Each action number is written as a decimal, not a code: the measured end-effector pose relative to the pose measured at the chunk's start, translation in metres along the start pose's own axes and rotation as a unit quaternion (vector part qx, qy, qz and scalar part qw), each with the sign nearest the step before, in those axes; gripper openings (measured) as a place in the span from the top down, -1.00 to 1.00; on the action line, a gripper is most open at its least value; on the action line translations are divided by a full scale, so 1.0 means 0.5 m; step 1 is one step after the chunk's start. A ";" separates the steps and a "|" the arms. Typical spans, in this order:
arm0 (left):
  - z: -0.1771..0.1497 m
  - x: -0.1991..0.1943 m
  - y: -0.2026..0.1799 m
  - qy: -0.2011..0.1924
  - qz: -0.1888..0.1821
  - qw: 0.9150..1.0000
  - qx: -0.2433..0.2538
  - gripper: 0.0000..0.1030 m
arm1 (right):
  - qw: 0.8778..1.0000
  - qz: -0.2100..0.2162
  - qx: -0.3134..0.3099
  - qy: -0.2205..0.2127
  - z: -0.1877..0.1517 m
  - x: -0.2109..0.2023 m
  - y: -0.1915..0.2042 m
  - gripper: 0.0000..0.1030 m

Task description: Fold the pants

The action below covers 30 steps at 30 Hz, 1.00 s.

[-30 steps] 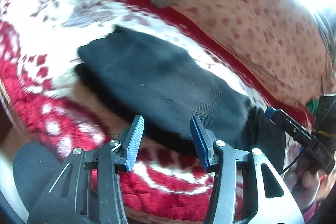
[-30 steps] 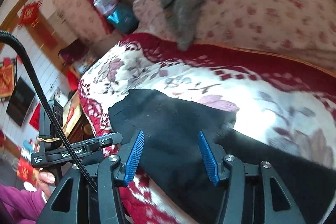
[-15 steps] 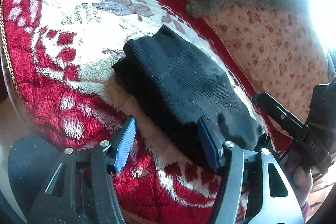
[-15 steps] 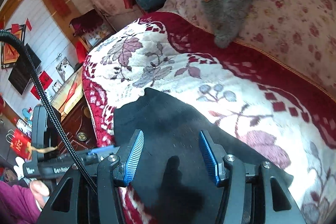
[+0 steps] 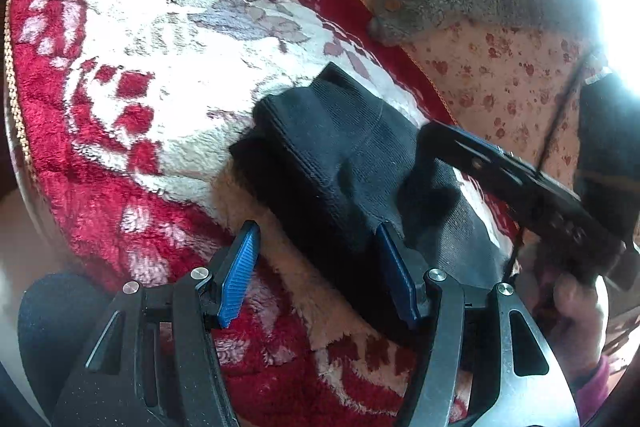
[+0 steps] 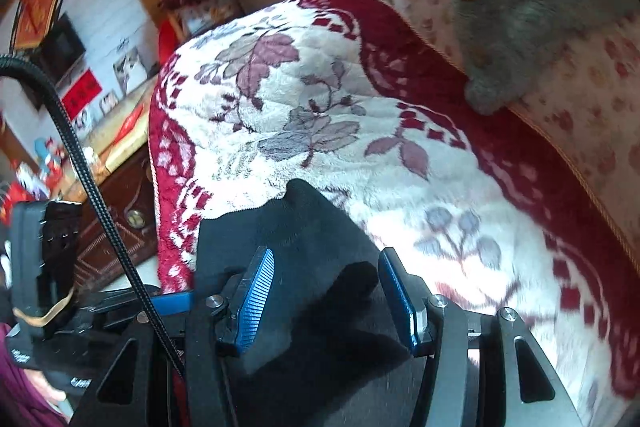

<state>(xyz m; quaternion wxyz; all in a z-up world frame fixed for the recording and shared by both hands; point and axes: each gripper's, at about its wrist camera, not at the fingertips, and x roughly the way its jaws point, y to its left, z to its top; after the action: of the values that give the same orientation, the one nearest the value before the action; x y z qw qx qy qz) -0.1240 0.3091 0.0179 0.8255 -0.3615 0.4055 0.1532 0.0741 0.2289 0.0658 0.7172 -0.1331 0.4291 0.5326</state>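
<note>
Folded black pants (image 5: 340, 163) lie on a red-and-white floral blanket (image 5: 132, 75); grey towel (image 6: 532, 7) beyond; cluttered room; left gripper (image 5: 316, 275) and right gripper (image 6: 328, 299) both spread

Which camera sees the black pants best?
The left wrist view: the folded black pants lie whole on the blanket. In the right wrist view the right gripper covers their near part.
</note>
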 end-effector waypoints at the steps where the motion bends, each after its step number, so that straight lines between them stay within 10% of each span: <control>1: -0.001 -0.004 0.004 -0.004 0.000 1.000 -0.003 -0.16 | 1.000 -0.002 -0.011 0.006 0.010 0.012 0.003 -0.02; 26: 0.020 0.040 0.019 -0.037 -0.023 0.999 -0.006 -0.39 | 0.992 0.050 -0.052 0.100 0.085 0.178 0.013 0.13; 30: 0.023 0.044 0.018 -0.038 -0.034 0.999 0.006 0.27 | 0.994 0.042 -0.066 0.081 0.077 0.160 0.023 0.59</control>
<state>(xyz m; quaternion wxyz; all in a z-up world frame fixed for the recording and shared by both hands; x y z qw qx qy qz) -0.1088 0.3228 0.0012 0.8470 -0.3645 0.3624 0.1359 0.0873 0.3104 0.0315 0.6467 -0.2051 0.4549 0.5768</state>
